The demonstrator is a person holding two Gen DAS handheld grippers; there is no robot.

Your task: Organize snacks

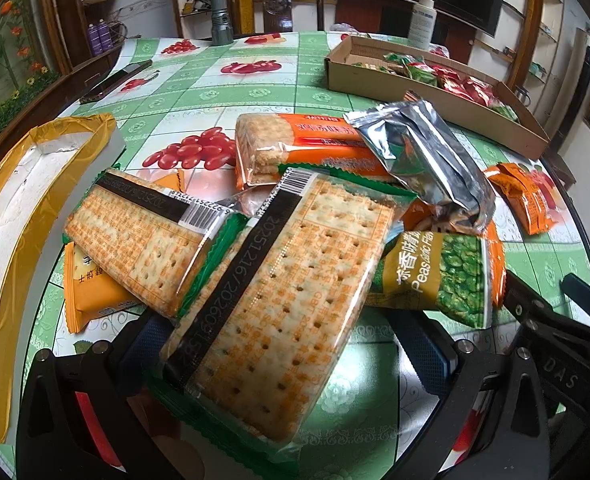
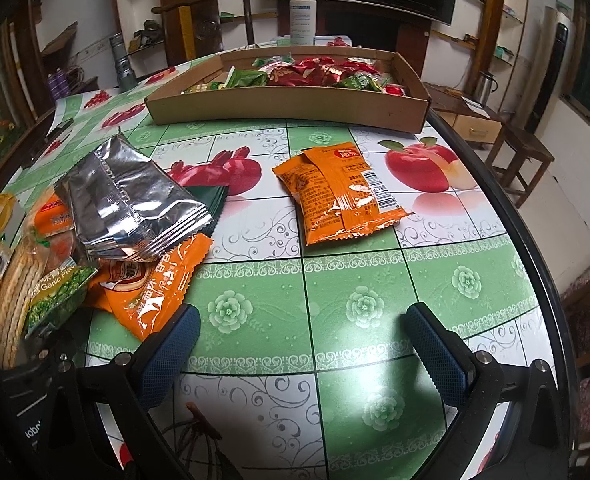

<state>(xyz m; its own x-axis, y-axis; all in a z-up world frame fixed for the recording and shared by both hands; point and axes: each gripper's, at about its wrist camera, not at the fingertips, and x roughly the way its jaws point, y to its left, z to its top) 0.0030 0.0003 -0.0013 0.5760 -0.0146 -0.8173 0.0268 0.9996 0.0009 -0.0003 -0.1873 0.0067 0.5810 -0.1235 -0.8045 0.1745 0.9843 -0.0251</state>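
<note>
A pile of snack packs lies on the table. In the left wrist view my left gripper (image 1: pixel 287 344) is open, its blue fingers either side of a large cracker pack (image 1: pixel 279 300); a second cracker pack (image 1: pixel 139 236), a silver pouch (image 1: pixel 427 160), a green pea pack (image 1: pixel 443 276) and an orange biscuit pack (image 1: pixel 307 144) lie around it. In the right wrist view my right gripper (image 2: pixel 303 344) is open and empty above the tablecloth. An orange snack pack (image 2: pixel 341 192) lies ahead of it, the silver pouch (image 2: pixel 131 200) to its left.
A cardboard tray (image 2: pixel 287 110) with several red and green packets stands at the back, a white spray bottle (image 2: pixel 303 12) behind it. A white box with yellow tape (image 1: pixel 19 216) lies at the left. The round table's edge (image 2: pixel 535 240) curves at the right.
</note>
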